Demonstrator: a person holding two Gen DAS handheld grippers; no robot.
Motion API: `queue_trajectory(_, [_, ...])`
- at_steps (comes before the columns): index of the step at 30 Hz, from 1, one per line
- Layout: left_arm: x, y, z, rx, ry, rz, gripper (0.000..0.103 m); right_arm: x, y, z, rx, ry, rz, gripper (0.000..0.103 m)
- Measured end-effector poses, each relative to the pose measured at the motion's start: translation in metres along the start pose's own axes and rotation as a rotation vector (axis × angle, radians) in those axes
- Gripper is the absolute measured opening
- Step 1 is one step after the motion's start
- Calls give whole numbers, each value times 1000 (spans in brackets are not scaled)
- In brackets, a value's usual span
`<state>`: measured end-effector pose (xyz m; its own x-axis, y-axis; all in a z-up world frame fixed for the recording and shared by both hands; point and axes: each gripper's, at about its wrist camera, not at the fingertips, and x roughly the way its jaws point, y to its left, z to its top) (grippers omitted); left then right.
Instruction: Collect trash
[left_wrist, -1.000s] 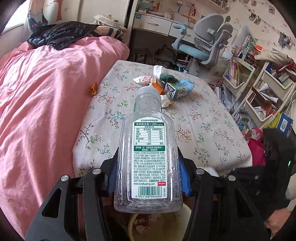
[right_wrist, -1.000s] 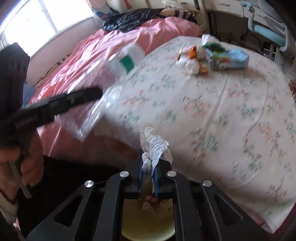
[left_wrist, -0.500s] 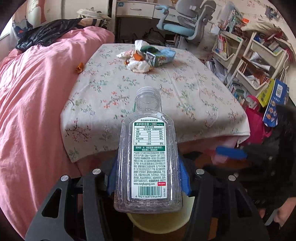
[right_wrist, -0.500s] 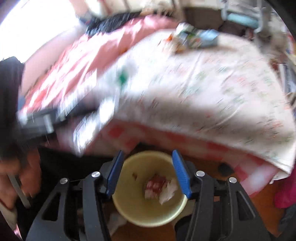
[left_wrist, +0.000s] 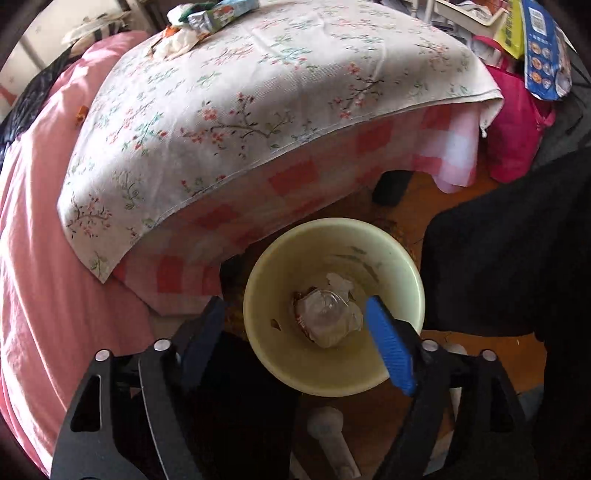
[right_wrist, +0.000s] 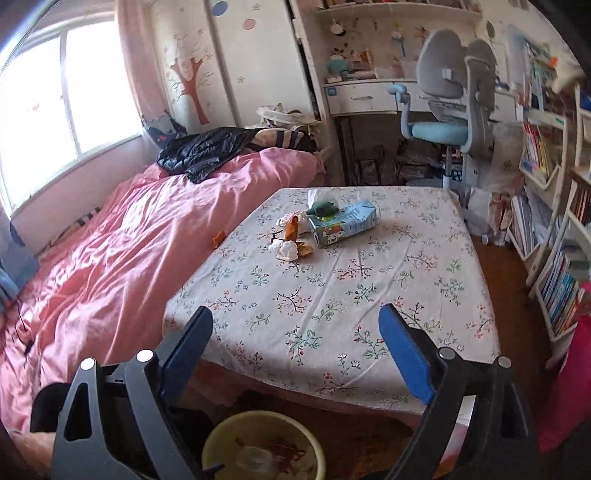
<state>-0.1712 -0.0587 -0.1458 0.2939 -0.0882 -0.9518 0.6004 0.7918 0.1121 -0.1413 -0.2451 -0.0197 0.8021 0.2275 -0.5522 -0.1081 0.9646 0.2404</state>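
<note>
Yellow plastic bin (left_wrist: 334, 306): on the floor, near edge of worktop (right_wrist: 332, 295).
Left tongs (left_wrist: 295, 328): wide open, empty, over it.
Right tongs (right_wrist: 295, 339): wide open, empty; should reach far for blue-green carton (right_wrist: 343, 223).

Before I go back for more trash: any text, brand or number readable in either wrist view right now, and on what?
Nothing reads clearly.
Milk carton: cartoon print and small lettering, too blurred.
Blue package at the table's right: print and a QR-like code, too small.
Bottle in the yellow bin: no label legible.
Book spines on the shelves: too small.
</note>
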Motion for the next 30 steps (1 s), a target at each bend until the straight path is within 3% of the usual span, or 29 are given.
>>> queue_trajectory(2, [0, 3, 2, -14, -6, 42, 77, -2, -5, 1, 40, -24, 8, 88])
queue_trajectory(5, [-16, 16, 9, -70, -114, 106, 78, -4, -5, 5, 61, -45, 2, 88])
queue_trajectory(9, [-46, 54, 15, -269, -285, 155, 88, -11, 1, 5, 27, -65, -17, 88])
queue_trajectory(14, [-71, 98, 16, -497, -401, 173, 89, -13, 12, 5, -34, -84, -37, 89])
queue_trajectory(19, [-108, 119, 36, -491, -526, 199, 94, -2, 18, 11, -47, -94, -50, 90])
queue_trajectory(23, [-126, 141, 53, -467, -604, 273, 95, 8, 18, 17, -7, -109, -43, 90])
queue_trajectory(25, [-121, 152, 48, -502, -623, 299, 95, 15, 21, 17, 0, -96, -33, 90])
queue_trajectory(27, [-108, 166, 48, -562, -509, 296, 95, 17, 27, 15, -19, -84, -27, 90])
queue_trajectory(30, [-111, 177, 38, -626, -537, 257, 95, 17, 37, 12, -75, -80, -42, 90])
